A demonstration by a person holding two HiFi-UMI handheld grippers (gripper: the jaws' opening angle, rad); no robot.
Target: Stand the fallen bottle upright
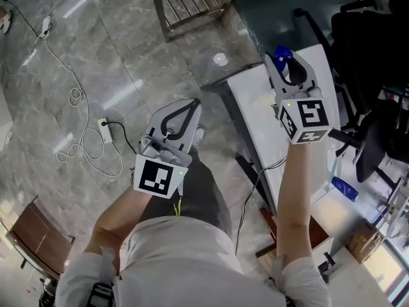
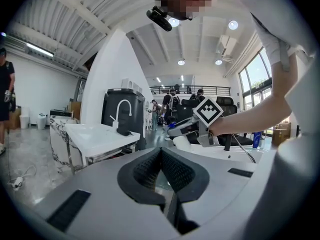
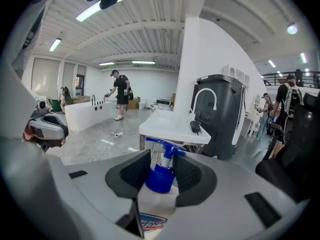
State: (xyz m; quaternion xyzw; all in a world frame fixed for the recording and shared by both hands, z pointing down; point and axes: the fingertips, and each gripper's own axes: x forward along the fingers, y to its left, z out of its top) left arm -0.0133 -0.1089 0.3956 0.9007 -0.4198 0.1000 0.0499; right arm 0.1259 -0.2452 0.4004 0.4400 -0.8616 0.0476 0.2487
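Observation:
A white spray bottle with a blue trigger head (image 3: 161,176) lies along the jaws of my right gripper (image 3: 161,170), which is shut on its neck and shoulder, blue head pointing away from me. In the head view only the bottle's blue top (image 1: 281,54) shows past the right gripper (image 1: 289,61), over the far part of the white table (image 1: 255,107). My left gripper (image 1: 192,105) hangs over the floor to the left of the table, shut with nothing in it (image 2: 161,153). From the left gripper view, the right gripper (image 2: 187,128) shows above the table.
White cables and a power strip (image 1: 102,130) lie on the grey floor at left. A metal rack (image 1: 188,5) stands at the top. A black office chair (image 1: 367,37) is beside the table. A white counter with a tap (image 3: 175,126) stands ahead.

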